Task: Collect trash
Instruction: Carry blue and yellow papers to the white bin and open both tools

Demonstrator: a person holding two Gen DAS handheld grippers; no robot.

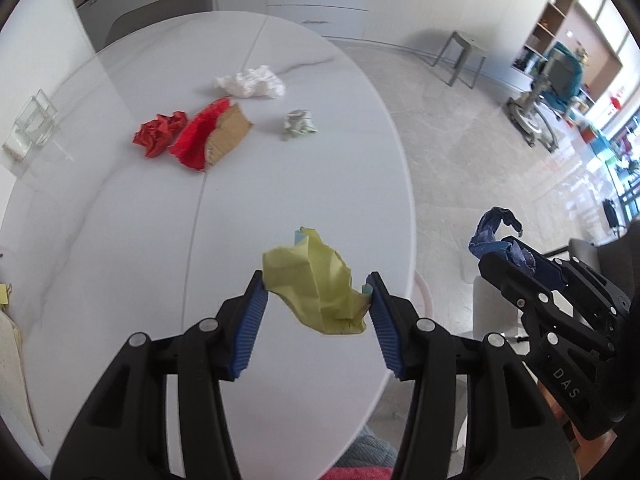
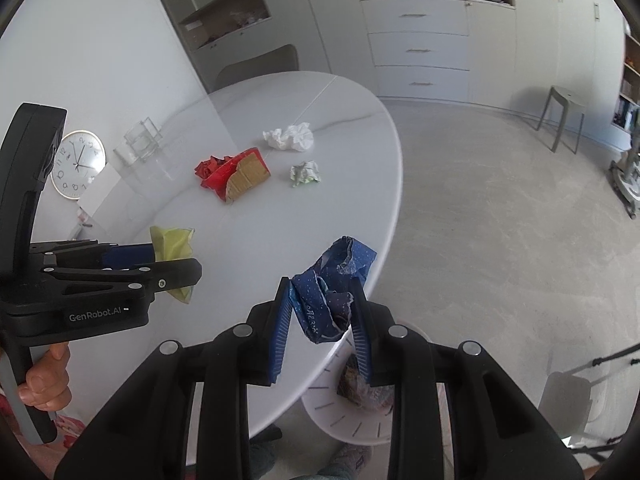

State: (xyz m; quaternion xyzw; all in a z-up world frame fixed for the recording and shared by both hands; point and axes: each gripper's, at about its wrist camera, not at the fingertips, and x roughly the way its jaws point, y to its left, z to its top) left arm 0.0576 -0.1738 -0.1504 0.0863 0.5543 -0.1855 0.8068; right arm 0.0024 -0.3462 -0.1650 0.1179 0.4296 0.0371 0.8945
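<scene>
Above the white oval table (image 1: 120,240), the left tongs (image 1: 316,300) pinched a crumpled yellow paper (image 1: 316,288), while the right tongs (image 2: 320,312) pinched a crumpled dark blue wrapper (image 2: 332,288) at the table's edge. Red paper (image 1: 160,134), torn cardboard (image 1: 228,136), a white tissue (image 1: 252,82) and a small greenish wad (image 1: 299,123) lay farther back on the table.

**Two scraps lifted, four on the bench**

A crumpled yellow-green paper (image 1: 316,284) hangs above the bench (image 1: 120,240), pinched at both ends between blue-padded fingers (image 1: 250,320). A twisted dark blue wrapper (image 2: 332,292) (speckled white) is pinched the same way over the bench edge. On the bench lie a white paper wad (image 1: 252,82), a red crumpled ball (image 1: 160,134) touching a torn red-and-tan cardboard piece (image 1: 212,138), and a small greenish-white wad (image 1: 299,123) just beside them.
</scene>
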